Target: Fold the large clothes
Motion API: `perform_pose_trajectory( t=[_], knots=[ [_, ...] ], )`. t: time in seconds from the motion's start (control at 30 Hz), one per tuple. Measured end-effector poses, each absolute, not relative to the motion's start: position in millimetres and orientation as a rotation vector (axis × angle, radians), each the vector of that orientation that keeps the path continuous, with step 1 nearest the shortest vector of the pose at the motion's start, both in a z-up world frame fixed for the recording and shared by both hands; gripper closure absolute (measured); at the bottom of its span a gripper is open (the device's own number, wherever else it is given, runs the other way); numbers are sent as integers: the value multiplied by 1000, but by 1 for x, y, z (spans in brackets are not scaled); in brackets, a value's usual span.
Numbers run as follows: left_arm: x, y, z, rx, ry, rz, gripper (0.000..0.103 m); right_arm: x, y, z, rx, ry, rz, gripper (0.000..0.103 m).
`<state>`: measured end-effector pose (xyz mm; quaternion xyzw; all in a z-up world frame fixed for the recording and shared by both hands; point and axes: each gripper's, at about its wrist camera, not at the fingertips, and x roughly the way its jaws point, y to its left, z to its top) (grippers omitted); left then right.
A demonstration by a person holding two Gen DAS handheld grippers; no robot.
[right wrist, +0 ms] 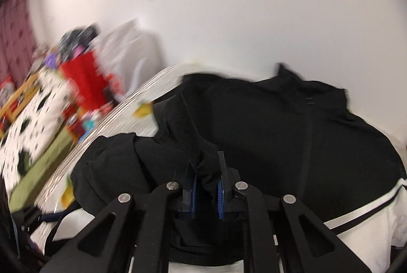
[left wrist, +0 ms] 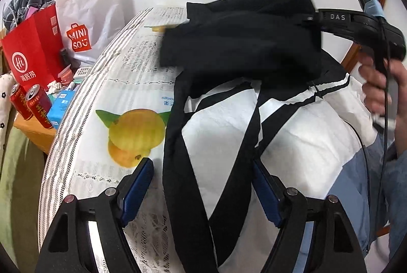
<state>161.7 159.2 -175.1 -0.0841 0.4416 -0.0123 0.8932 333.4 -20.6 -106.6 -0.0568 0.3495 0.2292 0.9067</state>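
Note:
A black, white and pale-blue jacket [left wrist: 292, 125] lies on the table with the lemon-print cloth [left wrist: 132, 85]. My left gripper [left wrist: 203, 186] is open, its blue pads either side of black strips of the jacket without closing on them. My right gripper [right wrist: 206, 181] is shut on a fold of the black sleeve [right wrist: 178, 125] and holds it up over the jacket's black upper part [right wrist: 292, 135]. In the left wrist view the right gripper [left wrist: 313, 18] shows at the upper right with the black cloth [left wrist: 241, 39] hanging from it, held in a hand [left wrist: 376, 85].
Left of the table stand a red paper bag [left wrist: 33, 49], a white Miniso bag [left wrist: 84, 18], two red cans [left wrist: 33, 102] and small boxes on a wooden shelf. A white wall is behind. A wooden chair back [left wrist: 356, 51] is at the far right.

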Motion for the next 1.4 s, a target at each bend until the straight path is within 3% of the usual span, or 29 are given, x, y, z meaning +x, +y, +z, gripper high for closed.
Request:
perform_pose_trajectory(
  t=[0.1, 0.27, 0.4, 0.57, 0.83, 0.9, 0.93, 1.0, 1.03, 1.07, 1.4],
  knots=[
    [163, 159, -175, -161, 921, -24, 27, 362, -60, -108, -95, 719, 323, 90],
    [165, 163, -173, -168, 921, -28, 27, 387, -108, -125, -96, 785, 101, 79],
    [165, 166, -165, -176, 906, -21, 27, 363, -96, -121, -82, 773, 192, 51],
    [164, 174, -155, -207, 891, -22, 27, 328, -34, -125, -202, 751, 399, 38],
    [158, 182, -149, -301, 876, -86, 27, 320, 55, -170, -471, 772, 480, 34],
    [159, 182, -150, -291, 880, -80, 27, 329, 61, -180, -481, 799, 469, 38],
    [161, 182, -152, -276, 886, -63, 27, 334, 61, -183, -479, 800, 460, 45],
    [167, 181, -156, -253, 898, -23, 27, 348, 61, -189, -478, 821, 463, 69],
    [169, 181, -157, -248, 903, -7, 27, 347, 60, -188, -460, 826, 496, 94],
    [172, 180, -159, -231, 908, 20, 27, 347, 59, -186, -452, 829, 508, 100],
    [176, 175, -151, -195, 886, 63, 27, 319, -112, -91, -104, 592, 282, 100]
  ],
)
